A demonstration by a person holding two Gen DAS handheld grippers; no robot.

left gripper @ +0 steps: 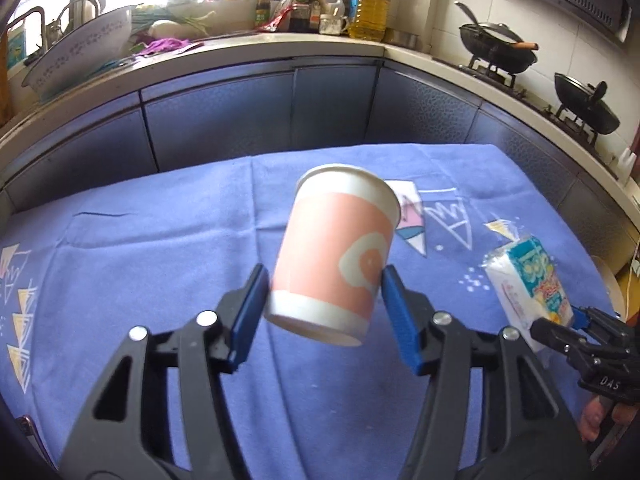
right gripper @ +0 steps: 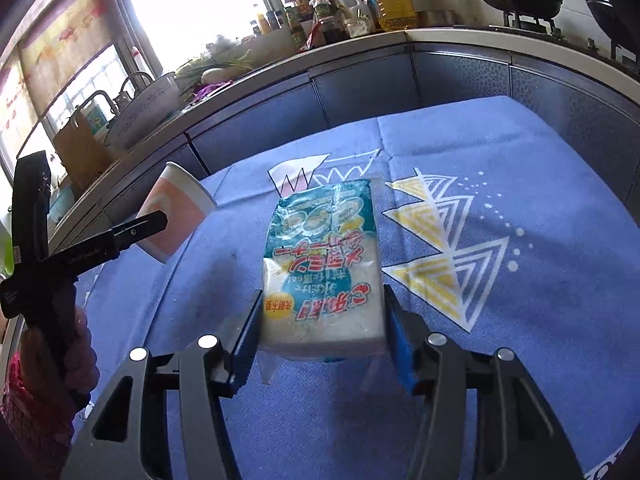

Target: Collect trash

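My left gripper (left gripper: 325,300) is shut on a pink and white paper cup (left gripper: 336,252), held tilted above the blue tablecloth (left gripper: 140,264). My right gripper (right gripper: 322,332) is shut on a tissue pack (right gripper: 324,264) with a teal and white printed wrapper, lifted off the cloth. In the left wrist view the tissue pack (left gripper: 528,280) shows at the right with the right gripper (left gripper: 576,322) on its near end. In the right wrist view the cup (right gripper: 172,216) shows at the left in the left gripper (right gripper: 160,220).
The table stands against blue kitchen cabinets (left gripper: 256,120). The counter carries a patterned bowl (left gripper: 80,52), bottles and an oil jug (left gripper: 370,8). Two black woks (left gripper: 496,48) sit on the stove at the right.
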